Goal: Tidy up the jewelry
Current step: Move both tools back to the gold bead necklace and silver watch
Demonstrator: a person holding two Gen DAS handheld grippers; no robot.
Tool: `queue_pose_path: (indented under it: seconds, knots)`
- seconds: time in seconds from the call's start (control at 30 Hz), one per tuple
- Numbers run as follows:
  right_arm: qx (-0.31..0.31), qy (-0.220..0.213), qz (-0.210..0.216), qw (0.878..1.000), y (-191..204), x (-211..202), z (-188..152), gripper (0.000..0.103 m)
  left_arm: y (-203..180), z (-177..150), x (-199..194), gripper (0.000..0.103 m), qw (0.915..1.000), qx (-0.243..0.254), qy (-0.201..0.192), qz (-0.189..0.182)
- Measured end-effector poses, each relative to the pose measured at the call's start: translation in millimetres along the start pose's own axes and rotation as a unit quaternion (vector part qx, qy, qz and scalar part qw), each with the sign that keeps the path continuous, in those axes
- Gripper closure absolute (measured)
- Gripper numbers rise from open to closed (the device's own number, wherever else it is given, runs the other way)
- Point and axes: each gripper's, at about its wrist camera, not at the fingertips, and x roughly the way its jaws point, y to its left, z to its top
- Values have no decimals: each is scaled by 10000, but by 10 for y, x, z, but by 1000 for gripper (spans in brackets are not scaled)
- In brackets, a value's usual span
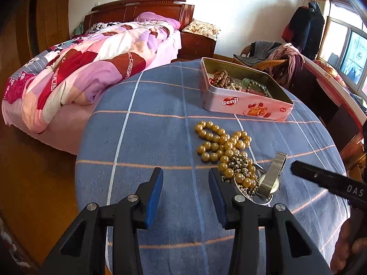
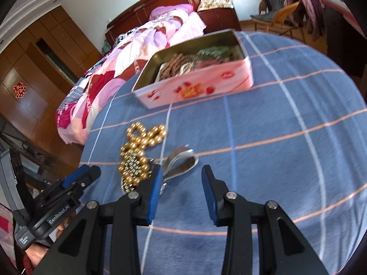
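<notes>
A heap of golden pearl beads [image 1: 221, 143] lies on the blue checked tablecloth [image 1: 149, 137], tangled with a darker bead string [image 1: 240, 163] and a silver mesh-band watch [image 1: 273, 176]. Behind them stands an open pink Genji tin [image 1: 247, 105] holding brown and green bead strings. My left gripper [image 1: 185, 178] hangs open just left of the heap, nothing between its blue pads. In the right wrist view my right gripper [image 2: 181, 174] is open and empty over the cloth, its left finger beside the watch [image 2: 181, 160] and the beads [image 2: 140, 146]. The tin [image 2: 197, 84] sits beyond.
A bed with a pink patchwork quilt [image 1: 87, 68] stands left of the table. A wicker chair draped with clothes [image 1: 273, 57] and a window are at the back right. The right gripper's finger [image 1: 325, 180] reaches in from the right. The left gripper [image 2: 75, 181] shows at lower left.
</notes>
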Motion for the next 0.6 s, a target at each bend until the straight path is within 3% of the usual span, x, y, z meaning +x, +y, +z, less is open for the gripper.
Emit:
queue_pose_path:
  seconds: [0.2, 0.33, 0.37, 0.4, 0.6]
  knots:
    - [-161, 353, 43, 9992, 171, 271, -17, 63, -15, -13, -22, 61, 9999, 65, -38, -72]
    - [-200, 322, 60, 9993, 220, 343, 40, 63, -9, -15, -46, 61, 9999, 126, -68, -36]
    - [-223, 309, 51, 9993, 223, 359, 53, 66, 1, -13, -49, 61, 9999, 125, -67, -22]
    - [-236, 311, 18, 9992, 213, 372, 62, 81, 11, -11, -53, 61, 9999, 118, -68, -17]
    - [-295, 113, 84, 9995, 184, 260, 79, 88, 24, 1, -44, 61, 9999, 92, -46, -35]
